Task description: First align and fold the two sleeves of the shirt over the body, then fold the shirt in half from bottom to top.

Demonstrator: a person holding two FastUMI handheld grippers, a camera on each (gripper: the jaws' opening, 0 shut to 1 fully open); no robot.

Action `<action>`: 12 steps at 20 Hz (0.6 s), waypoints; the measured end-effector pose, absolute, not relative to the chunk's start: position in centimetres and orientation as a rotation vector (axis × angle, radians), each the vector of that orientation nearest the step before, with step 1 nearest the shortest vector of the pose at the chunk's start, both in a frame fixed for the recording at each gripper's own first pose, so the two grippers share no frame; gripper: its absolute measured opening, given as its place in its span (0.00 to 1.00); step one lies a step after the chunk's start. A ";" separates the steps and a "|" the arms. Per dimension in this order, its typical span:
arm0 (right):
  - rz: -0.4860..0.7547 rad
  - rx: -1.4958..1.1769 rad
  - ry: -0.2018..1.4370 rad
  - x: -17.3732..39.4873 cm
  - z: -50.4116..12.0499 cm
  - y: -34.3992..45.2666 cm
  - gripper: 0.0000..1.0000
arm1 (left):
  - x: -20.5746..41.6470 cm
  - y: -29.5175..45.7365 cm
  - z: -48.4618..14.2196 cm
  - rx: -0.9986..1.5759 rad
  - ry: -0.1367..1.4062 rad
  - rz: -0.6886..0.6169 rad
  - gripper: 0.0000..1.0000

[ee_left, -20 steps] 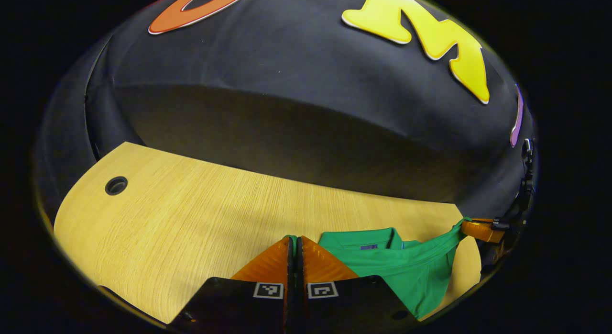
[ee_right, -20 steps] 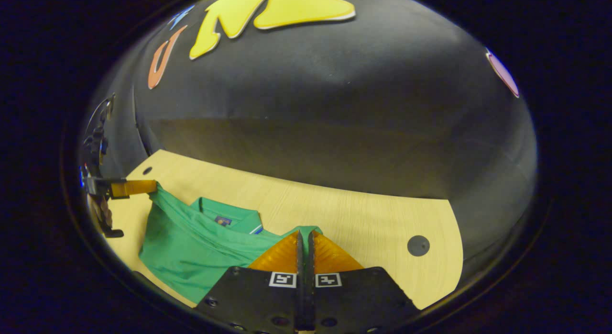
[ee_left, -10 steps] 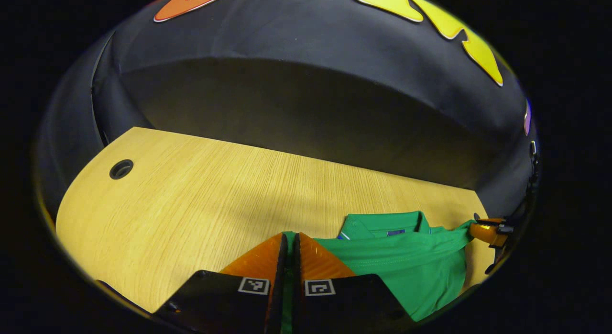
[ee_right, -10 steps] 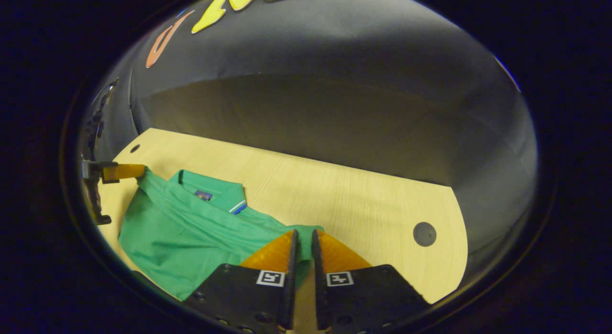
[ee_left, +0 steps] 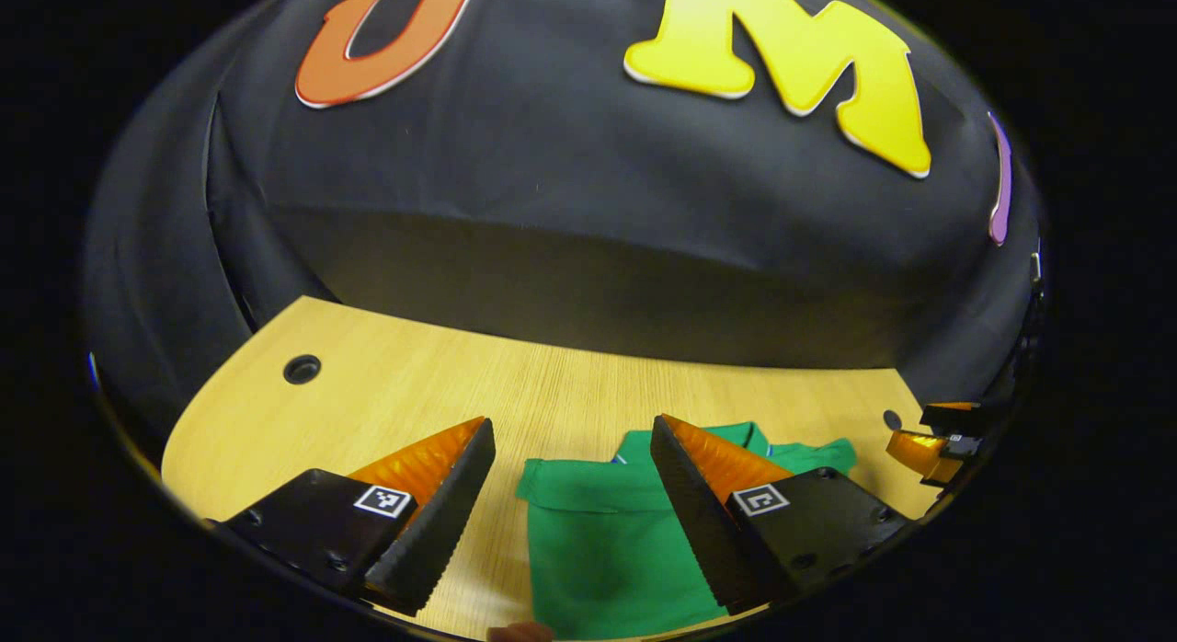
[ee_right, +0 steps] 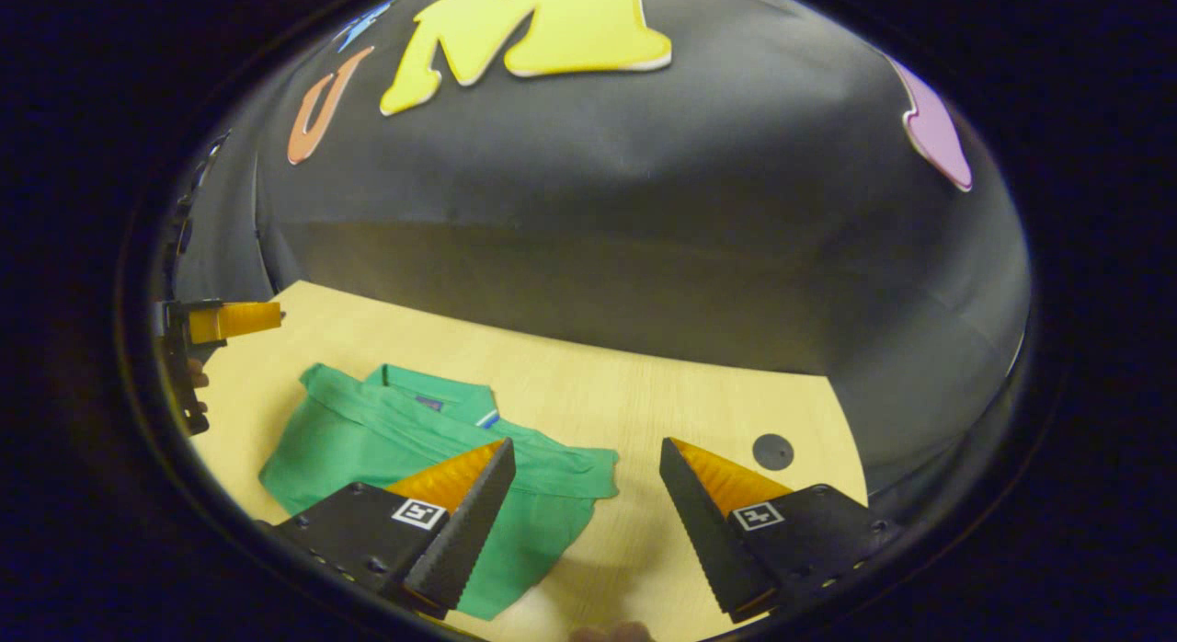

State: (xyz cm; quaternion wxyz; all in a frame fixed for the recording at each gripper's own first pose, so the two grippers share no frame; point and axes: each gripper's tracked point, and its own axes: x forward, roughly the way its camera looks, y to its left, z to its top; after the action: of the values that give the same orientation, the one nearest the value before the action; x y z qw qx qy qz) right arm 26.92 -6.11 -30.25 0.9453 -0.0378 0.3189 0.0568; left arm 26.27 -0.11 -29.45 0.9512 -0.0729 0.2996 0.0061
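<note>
The green shirt (ee_left: 598, 541) lies folded on the wooden table (ee_left: 414, 394), its collar (ee_left: 745, 435) at the far edge. My left gripper (ee_left: 570, 435) is open above the shirt's left corner, holding nothing. In the right gripper view the same shirt (ee_right: 386, 440) lies flat, its bottom hem brought up near the collar (ee_right: 432, 394). My right gripper (ee_right: 584, 453) stands open over the shirt's right corner with nothing between its fingers. The right gripper (ee_left: 933, 440) shows at the far right of the left gripper view, and the left gripper (ee_right: 225, 320) at the far left of the right gripper view.
The table has a round cable hole at each end (ee_left: 302, 369) (ee_right: 772, 452). The black booth wall (ee_left: 598, 210) rises right behind the table's far edge. Bare wood lies to the left of the shirt in the left gripper view and to its right in the right gripper view.
Both grippers were shut on the shirt's hem corners and have opened and let go. The hem now rests flat on the upper body near the collar. Both grippers have lifted slightly.
</note>
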 end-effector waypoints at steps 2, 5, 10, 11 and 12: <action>0.098 -0.070 0.579 25.0 -26.4 -5.9 0.97 | 25.0 -0.7 -25.2 -0.145 0.538 0.014 1.00; 0.076 -0.026 0.489 21.3 -20.8 -5.1 0.97 | 22.3 -1.2 -19.0 -0.112 0.446 -0.001 1.00; 0.021 0.029 0.343 11.5 -12.1 -3.6 0.97 | 13.7 -2.1 -11.0 -0.110 0.345 -0.008 1.00; 0.010 0.032 0.313 9.3 -10.4 -3.2 0.96 | 11.6 -2.4 -9.9 -0.100 0.330 -0.021 1.00; 0.011 0.038 0.285 8.7 -9.6 -2.8 0.96 | 9.3 -2.8 -8.4 -0.079 0.310 -0.030 1.00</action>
State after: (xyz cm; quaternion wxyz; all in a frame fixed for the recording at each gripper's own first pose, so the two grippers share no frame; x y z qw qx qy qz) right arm 8.68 -2.83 -9.59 0.9897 0.0187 0.1418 0.0054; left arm 9.29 -2.76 -8.39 0.9871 -0.0391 0.1545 -0.0151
